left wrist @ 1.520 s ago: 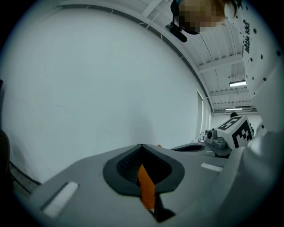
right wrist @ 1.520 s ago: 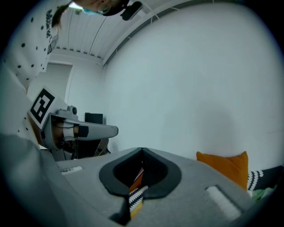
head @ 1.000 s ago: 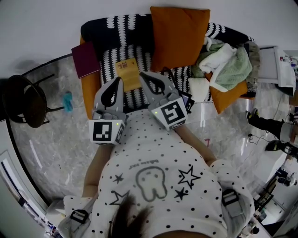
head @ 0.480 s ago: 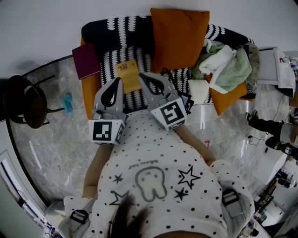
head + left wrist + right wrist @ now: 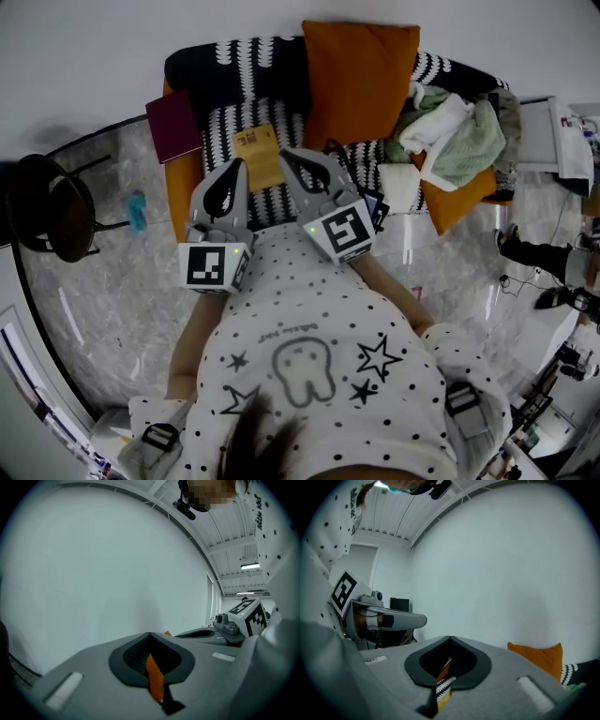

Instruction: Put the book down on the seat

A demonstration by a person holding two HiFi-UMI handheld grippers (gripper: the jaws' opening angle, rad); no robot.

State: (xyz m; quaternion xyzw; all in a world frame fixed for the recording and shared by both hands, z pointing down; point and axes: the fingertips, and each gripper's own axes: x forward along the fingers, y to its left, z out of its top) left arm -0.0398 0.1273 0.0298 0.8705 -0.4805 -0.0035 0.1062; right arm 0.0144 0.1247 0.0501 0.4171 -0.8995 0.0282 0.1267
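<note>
A yellow-brown book (image 5: 257, 154) lies flat on the black-and-white knitted seat (image 5: 221, 126) of the sofa. A maroon book (image 5: 173, 122) rests on the orange left armrest. My left gripper (image 5: 238, 161) hovers at the seat's front edge, just left of the yellow book, jaws shut and empty. My right gripper (image 5: 285, 152) is just right of that book, jaws also together with nothing held. In the left gripper view the gripper (image 5: 150, 633) shows closed tips against a white wall. The right gripper view shows the gripper (image 5: 450, 638) closed, with a sliver of knit cover below.
A large orange cushion (image 5: 358, 75) leans on the sofa back. A heap of clothes (image 5: 452, 124) and a folded white cloth (image 5: 399, 182) fill the sofa's right half. A black stool (image 5: 47, 202) and a small blue object (image 5: 137, 206) stand on the marble floor at left.
</note>
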